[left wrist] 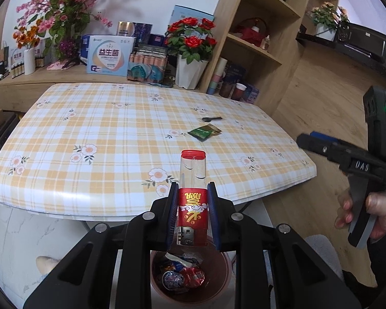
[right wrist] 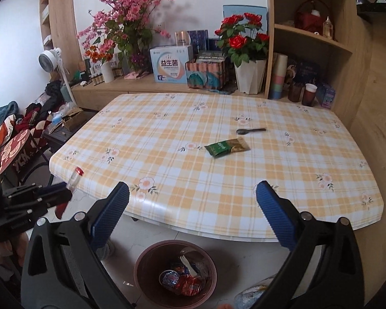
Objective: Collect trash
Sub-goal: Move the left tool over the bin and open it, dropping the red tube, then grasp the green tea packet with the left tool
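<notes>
A checked floral tablecloth (right wrist: pixel 167 154) covers the table. Beyond it, far, stand pink blossoms (right wrist: pixel 126 13), a red rose pot (right wrist: pixel 247 51) and wooden shelves (right wrist: pixel 308 33) at right.

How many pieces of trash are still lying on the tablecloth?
2: a green packet near the table's middle right, and a dark spoon just beyond it. The lighter is held in the left gripper, above the bin.

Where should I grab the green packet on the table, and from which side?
The green packet lies flat on the tablecloth, long side slanting left to right. Come down from above with the open right gripper and pinch across its narrow width near the middle; the spoon behind it lies apart, so it should not interfere.
</notes>
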### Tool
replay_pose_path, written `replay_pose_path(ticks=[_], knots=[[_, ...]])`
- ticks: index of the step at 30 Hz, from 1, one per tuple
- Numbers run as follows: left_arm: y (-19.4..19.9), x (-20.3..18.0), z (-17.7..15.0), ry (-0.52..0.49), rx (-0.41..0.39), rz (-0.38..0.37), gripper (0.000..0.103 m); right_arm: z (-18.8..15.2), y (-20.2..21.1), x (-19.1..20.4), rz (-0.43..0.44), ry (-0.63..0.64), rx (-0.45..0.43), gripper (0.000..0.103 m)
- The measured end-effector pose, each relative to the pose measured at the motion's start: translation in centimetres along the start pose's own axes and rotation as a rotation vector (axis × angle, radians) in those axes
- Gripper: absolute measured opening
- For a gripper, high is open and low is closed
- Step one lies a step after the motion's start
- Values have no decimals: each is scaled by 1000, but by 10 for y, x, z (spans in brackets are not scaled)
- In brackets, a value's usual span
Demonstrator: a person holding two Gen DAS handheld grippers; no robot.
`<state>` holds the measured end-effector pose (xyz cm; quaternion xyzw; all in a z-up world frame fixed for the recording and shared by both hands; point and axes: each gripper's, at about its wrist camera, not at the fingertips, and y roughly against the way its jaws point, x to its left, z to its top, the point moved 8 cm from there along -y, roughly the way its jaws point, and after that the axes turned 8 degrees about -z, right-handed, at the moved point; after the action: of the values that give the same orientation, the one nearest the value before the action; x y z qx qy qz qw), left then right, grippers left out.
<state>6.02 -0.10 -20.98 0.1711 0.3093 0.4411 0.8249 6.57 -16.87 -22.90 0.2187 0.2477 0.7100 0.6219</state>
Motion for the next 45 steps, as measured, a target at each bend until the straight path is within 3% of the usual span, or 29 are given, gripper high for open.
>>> replay_pose_path(ticks=[10, 11, 12, 15, 16, 19, 26, 36, 45], knots=[[-43, -25, -36, -35, 168, -96, 26, 5, 17, -18, -12, -38, -28, 97], [-49, -24, -39, -37, 184, -88, 34, 4, 17, -18, -11, -38, -26, 97], [-50, -22, -40, -40, 181, -73, 55, 4, 16, -18, -14, -38, -24, 97], [-46, -14, -30, -33, 135, -34, 66, 0, 16, -21, -18, -39, -17, 97], [-42, -8, -24, -30, 112, 0, 76, 0, 16, -23, -20, -40, -16, 97], [-26, 12, -4, -32, 22, 108, 92, -2, 15, -28, -31, -48, -12, 97], [3, 54, 26, 16, -71, 231, 97, -2, 12, -36, -54, -53, -2, 97], [5, 74, 47, 7, -95, 288, 97, -3, -10, -48, -80, -41, 37, 97], [-61, 69, 75, -95, -31, 273, 97, -3, -62, -77, -84, -42, 103, 97]])
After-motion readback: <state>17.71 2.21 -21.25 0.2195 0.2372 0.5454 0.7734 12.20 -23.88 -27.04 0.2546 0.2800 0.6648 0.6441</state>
